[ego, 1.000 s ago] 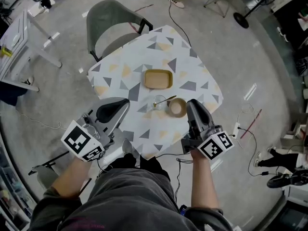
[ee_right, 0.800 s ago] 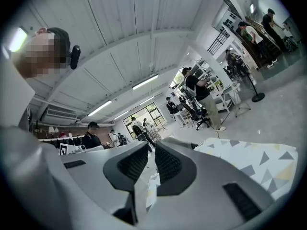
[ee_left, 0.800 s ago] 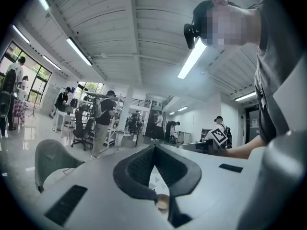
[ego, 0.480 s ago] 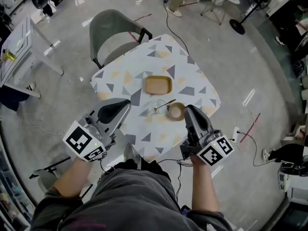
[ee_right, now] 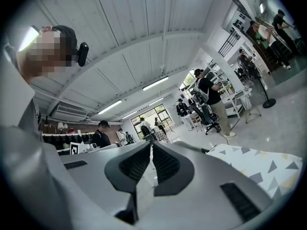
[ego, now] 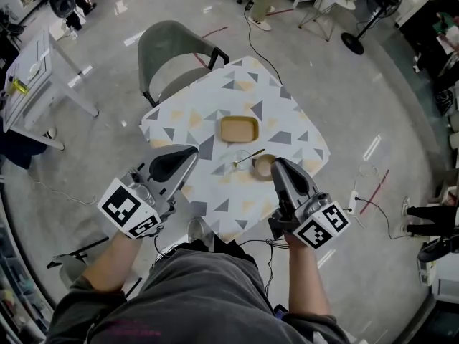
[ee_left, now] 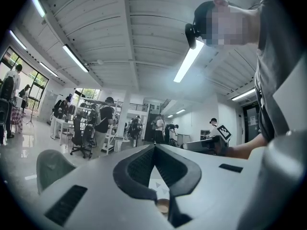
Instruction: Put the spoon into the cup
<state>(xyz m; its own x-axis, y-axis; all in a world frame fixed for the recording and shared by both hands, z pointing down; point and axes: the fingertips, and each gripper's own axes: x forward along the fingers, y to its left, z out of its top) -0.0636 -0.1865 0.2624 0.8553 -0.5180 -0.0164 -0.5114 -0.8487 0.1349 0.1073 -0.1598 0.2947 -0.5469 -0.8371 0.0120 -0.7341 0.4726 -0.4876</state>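
Metal spoon [ego: 248, 158] slanted on the patterned table [ego: 208, 120], just left of the brown cup [ego: 263, 167], one end by its rim; inside it or not, cannot tell. Tan tray [ego: 239, 129] beyond both. Left gripper [ee_left: 153, 146] off the near edge, jaws pressed together, empty. Right gripper [ee_right: 150, 144] before the cup, jaws just closing to a thin slit, nothing between.

The left tongs [ee_left: 154, 146] meet at their tips, pointing level.
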